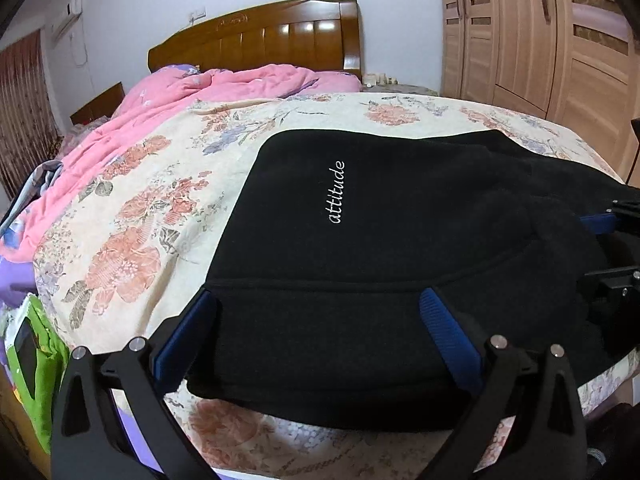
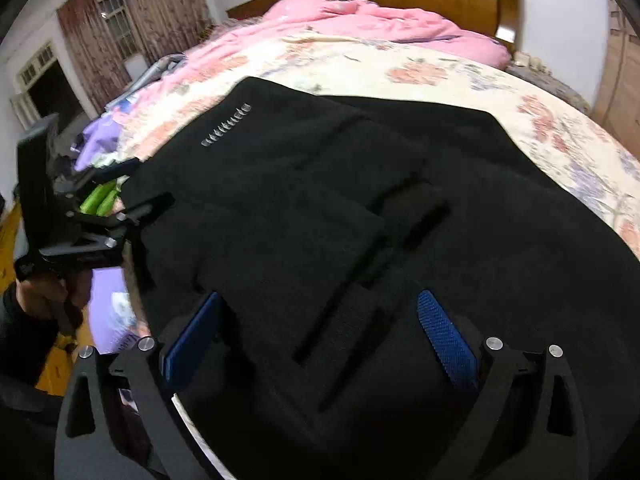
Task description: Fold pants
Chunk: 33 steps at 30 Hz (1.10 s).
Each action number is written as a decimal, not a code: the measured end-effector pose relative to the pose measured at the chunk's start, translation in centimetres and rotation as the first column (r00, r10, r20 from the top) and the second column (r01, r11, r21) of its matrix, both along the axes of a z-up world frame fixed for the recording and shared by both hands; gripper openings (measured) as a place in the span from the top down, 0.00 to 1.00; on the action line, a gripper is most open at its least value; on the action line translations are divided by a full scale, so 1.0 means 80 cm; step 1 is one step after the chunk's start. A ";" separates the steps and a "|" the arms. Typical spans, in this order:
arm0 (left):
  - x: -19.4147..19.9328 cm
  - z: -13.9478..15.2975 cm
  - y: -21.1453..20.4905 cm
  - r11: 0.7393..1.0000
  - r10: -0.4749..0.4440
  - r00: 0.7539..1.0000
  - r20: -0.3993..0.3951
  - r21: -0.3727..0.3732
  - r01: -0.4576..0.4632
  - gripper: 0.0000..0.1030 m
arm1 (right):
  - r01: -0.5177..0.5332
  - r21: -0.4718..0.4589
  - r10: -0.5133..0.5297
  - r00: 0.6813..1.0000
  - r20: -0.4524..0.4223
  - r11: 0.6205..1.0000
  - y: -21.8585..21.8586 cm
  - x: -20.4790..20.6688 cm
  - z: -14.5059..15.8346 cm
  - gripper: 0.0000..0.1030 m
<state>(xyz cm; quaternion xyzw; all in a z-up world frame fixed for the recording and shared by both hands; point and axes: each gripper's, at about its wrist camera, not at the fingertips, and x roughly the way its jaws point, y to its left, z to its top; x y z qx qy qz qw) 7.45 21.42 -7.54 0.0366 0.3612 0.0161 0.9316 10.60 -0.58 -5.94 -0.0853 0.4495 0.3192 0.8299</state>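
2 grippers sit at the near edge of the bed (image 1: pixel 132 208), where the black pants (image 1: pixel 360 240) lie spread on the floral sheet. Our left gripper (image 1: pixel 320 336) has its blue fingers (image 1: pixel 448 328) spread wide, straddling the waistband hem without pinching it; our right gripper (image 2: pixel 316 336) is likewise wide open over a bunched part of the pants (image 2: pixel 460 240), holding nothing. To fold well, we judge each should close on a full layer of edge cloth — not just the top ply — and lift evenly so the fabric carries over flat. Room looks good ahead: bare sheet lies beyond the pants before the pink quilt (image 1: pixel 160 100). At the near side the cloth reaches the mattress edge, so a slip could drag it off.
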 end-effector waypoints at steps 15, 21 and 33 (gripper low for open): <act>0.021 0.092 -0.052 0.982 -0.132 0.987 0.088 -0.123 0.142 0.02 | 0.095 -0.075 -0.092 0.995 0.044 0.993 -0.037 -0.033 0.008 0.08; 0.086 0.017 -0.113 0.983 -0.182 0.977 -0.112 -0.044 0.178 0.01 | 0.153 -0.121 -0.148 0.988 0.050 0.981 -0.076 -0.060 -0.003 0.08; 0.080 0.006 -0.095 0.978 -0.141 0.986 -0.090 -0.167 0.124 0.01 | 0.602 0.347 -0.581 0.795 -0.173 0.719 -0.293 -0.174 0.006 0.08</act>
